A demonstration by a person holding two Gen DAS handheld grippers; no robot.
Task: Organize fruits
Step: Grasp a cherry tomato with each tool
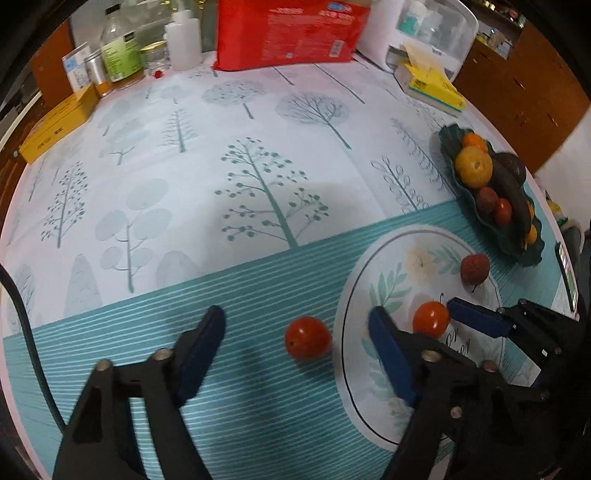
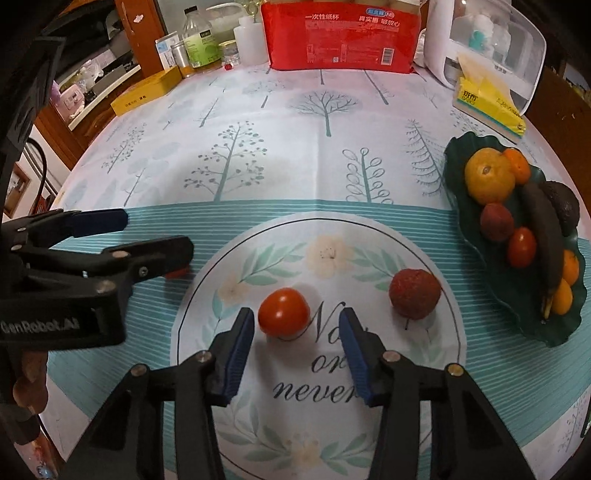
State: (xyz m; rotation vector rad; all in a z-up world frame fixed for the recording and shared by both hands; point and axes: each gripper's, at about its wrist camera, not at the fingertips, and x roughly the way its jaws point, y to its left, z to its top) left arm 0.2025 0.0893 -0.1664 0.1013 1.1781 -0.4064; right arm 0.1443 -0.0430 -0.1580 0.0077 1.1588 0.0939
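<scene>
Lighting: indoor, moderately bright and even on the bench [image 2: 295,122]; colours slightly warm.
Shadows: soft grey patch on the tablecloth [image 1: 258,192] in the left wrist view; short soft shadows beside the tomato [image 2: 283,312] and lychee [image 2: 415,294] in the right wrist view.
Glare: small white highlights on the tomato skins; sheen on the red packet [image 2: 341,35].
Distortion: strong fisheye; bench edges bow, dark vignette fills all corners.
Blur: fingers [image 1: 201,350] soft at the bottom edge of the left wrist view; background shelves [image 2: 92,81] dim and indistinct.
Sharpness: centre print legible.
</scene>
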